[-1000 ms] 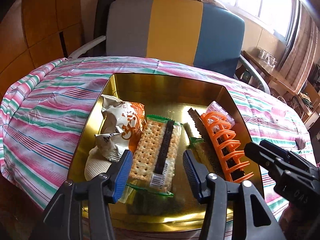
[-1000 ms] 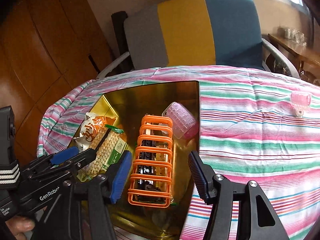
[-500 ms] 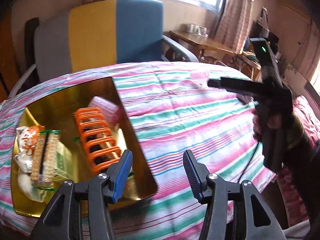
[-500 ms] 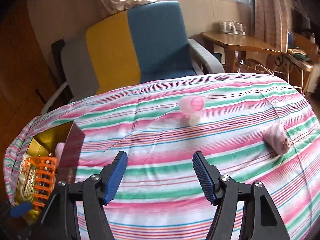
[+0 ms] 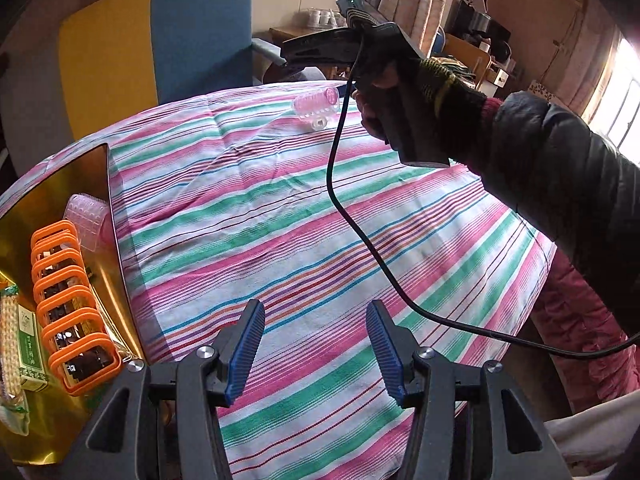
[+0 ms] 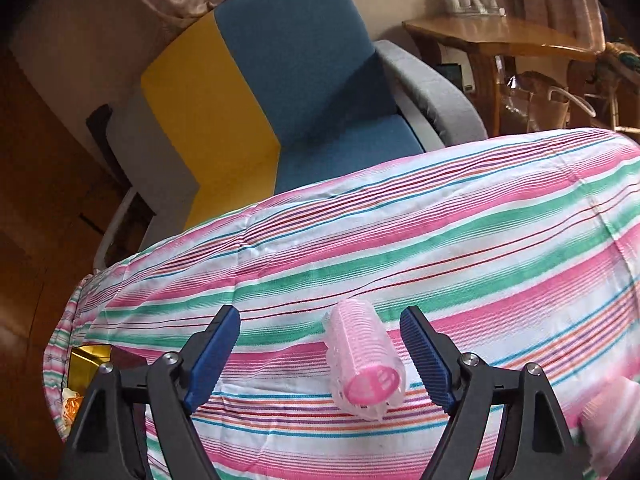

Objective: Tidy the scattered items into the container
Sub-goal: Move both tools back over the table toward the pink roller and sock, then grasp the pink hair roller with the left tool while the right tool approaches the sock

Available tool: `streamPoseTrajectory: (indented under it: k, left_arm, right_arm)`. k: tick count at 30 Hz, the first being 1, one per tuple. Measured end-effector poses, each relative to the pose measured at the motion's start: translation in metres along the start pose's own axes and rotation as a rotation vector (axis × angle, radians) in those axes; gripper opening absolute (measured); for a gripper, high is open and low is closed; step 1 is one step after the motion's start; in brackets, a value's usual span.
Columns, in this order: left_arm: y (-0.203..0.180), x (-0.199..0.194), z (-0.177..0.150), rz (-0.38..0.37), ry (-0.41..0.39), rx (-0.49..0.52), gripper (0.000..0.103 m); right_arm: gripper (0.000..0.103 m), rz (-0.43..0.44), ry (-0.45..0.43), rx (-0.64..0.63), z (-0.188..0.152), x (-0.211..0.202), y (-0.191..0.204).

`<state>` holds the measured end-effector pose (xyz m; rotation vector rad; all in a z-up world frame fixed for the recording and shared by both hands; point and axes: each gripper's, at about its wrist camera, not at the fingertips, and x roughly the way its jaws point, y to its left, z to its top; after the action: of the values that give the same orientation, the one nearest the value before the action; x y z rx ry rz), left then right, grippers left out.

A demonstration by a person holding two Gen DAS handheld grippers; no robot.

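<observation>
Room: an armchair [image 6: 280,92] in grey, yellow and blue stands behind the desk; a wooden side table [image 6: 500,40] sits in the upper right of the right wrist view.
Desk: covered by a striped cloth [image 5: 320,216] in pink, green and white.
Tin: a gold tin [image 5: 60,184] at the left edge of the left wrist view, on the cloth.
In the tin: an orange rack [image 5: 72,308], a clear pink roller [image 5: 86,220] against the right wall, and a cracker pack [image 5: 16,344] at the far left.
Curler: a pink curler [image 6: 364,364] lies on the cloth, well apart from the tin.
Right tongs: the right tongs [image 6: 320,344] have just been opening; released, the curler lies between the pads, nearer the right one, not pressed.
Left tongs: the left tongs [image 5: 316,344] are released, with only cloth between them.
Hand: a gloved hand [image 5: 420,100] grips the right tool, upper right of the left wrist view; a black cable [image 5: 360,240] hangs from it.
Lower right: a second pink thing [image 6: 612,416], blurred, at the right wrist view's edge.
</observation>
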<state>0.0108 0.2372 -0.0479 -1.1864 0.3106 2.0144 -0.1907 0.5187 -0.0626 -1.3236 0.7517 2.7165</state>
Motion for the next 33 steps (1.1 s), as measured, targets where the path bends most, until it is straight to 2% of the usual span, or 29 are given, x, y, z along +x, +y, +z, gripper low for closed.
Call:
streamPoseTrajectory:
  k: [3, 8, 14, 17, 20, 24, 27, 30, 33]
  left_arm:
    - [0.002, 0.0, -0.002, 0.009, 0.002, -0.008, 0.054]
    - [0.006, -0.003, -0.005, 0.016, 0.0, -0.035, 0.054]
    - [0.009, -0.015, -0.004, 0.058, -0.019, -0.046, 0.054]
    - [0.01, -0.019, 0.013, 0.091, -0.037, -0.04, 0.054]
    - [0.012, -0.015, 0.041, 0.092, -0.045, -0.041, 0.055]
    - [0.018, 0.002, 0.083, 0.091, -0.04, -0.077, 0.057]
    - [0.024, 0.022, 0.111, 0.132, -0.031, -0.099, 0.057]
    - [0.025, 0.045, 0.134, 0.15, -0.015, -0.093, 0.057]
    - [0.027, 0.066, 0.152, 0.129, 0.008, -0.106, 0.057]
  right_arm:
    - [0.079, 0.073, 0.07, -0.101, -0.008, 0.01, 0.011]
    - [0.078, 0.243, 0.2, -0.256, -0.054, 0.004, 0.038]
    - [0.078, 0.372, 0.283, -0.312, -0.126, -0.032, 0.049]
    - [0.079, 0.334, 0.232, -0.247, -0.148, -0.057, 0.031]
    - [0.082, 0.259, 0.17, -0.158, -0.164, -0.078, 0.005]
    - [0.083, 0.14, 0.083, -0.076, -0.182, -0.105, -0.023]
    - [0.085, 0.072, 0.029, -0.047, -0.19, -0.118, -0.034]
    - [0.085, 0.036, -0.005, -0.033, -0.197, -0.125, -0.041]
    - [0.086, 0.029, -0.021, -0.021, -0.201, -0.127, -0.047]
